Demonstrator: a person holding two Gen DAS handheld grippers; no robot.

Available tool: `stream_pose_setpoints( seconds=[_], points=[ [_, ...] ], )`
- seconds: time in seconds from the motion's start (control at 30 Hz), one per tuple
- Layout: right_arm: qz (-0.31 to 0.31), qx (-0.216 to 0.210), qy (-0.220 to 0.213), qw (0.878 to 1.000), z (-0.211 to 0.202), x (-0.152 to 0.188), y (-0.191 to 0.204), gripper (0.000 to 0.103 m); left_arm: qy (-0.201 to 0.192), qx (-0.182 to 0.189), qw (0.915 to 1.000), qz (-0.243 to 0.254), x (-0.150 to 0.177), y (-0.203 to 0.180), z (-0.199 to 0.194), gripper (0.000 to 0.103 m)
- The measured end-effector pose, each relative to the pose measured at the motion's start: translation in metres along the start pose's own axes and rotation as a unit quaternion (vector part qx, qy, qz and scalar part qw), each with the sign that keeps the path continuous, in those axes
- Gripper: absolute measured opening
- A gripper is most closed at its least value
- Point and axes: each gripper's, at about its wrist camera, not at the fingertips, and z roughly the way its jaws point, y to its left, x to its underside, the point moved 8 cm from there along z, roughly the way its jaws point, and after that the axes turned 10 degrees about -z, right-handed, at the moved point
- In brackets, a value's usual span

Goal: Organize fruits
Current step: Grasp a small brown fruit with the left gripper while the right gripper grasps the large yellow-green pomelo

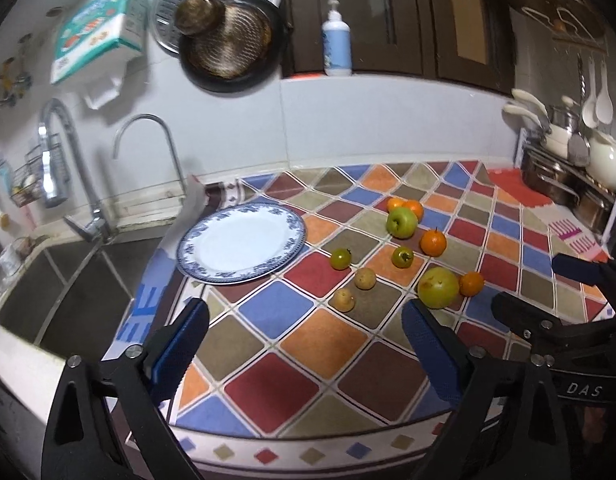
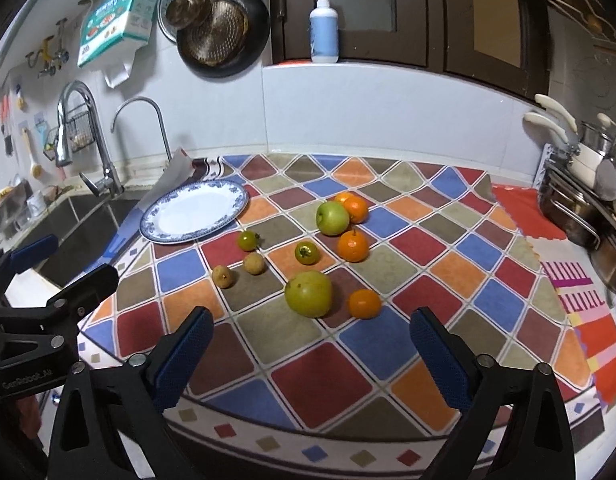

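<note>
At the left edge of both views sits a steel sink (image 2: 74,240) with two curved taps behind it. Just right of it, on the worktop (image 2: 388,360) under a cloth of coloured diamonds, lies a white plate with a blue rim (image 2: 194,211), bare of fruit. Right of the plate the fruits lie loose on the cloth: two small green tomatoes (image 2: 248,240), one near the plate and the other further right, and below them two small tan fruits (image 2: 224,276). Next comes a green apple (image 2: 332,217) at mid-frame, touching two oranges (image 2: 356,208) behind it, with a third orange (image 2: 352,245) just below. Nearer the camera rests a larger yellow-green apple (image 2: 309,294), and a fourth orange (image 2: 364,303) sits right beside it. Pots stand in a rack (image 2: 580,216) at the far right.

The left gripper (image 1: 306,314) fills the lower part of its own view, jaws spread wide with only cloth between them. The right gripper (image 2: 312,322) hangs likewise in the lower part of its view, jaws wide apart and holding nothing, the larger apple just beyond its tips.
</note>
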Motion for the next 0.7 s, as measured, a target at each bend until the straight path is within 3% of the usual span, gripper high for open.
stream_pose_setpoints(
  seconds=[0.4,0.7],
  points=[
    [-0.032,0.026,0.052,0.998,0.067,0.006,0.012,0.075,0.060,0.067,0.9933,0.073,0.012,-0.013,0.078,0.078],
    [-0.042,0.031,0.082,0.995,0.104,0.013,0.008,0.064,0.103,0.087,0.9859,0.099,0.028,-0.022,0.123,0.065]
  ],
)
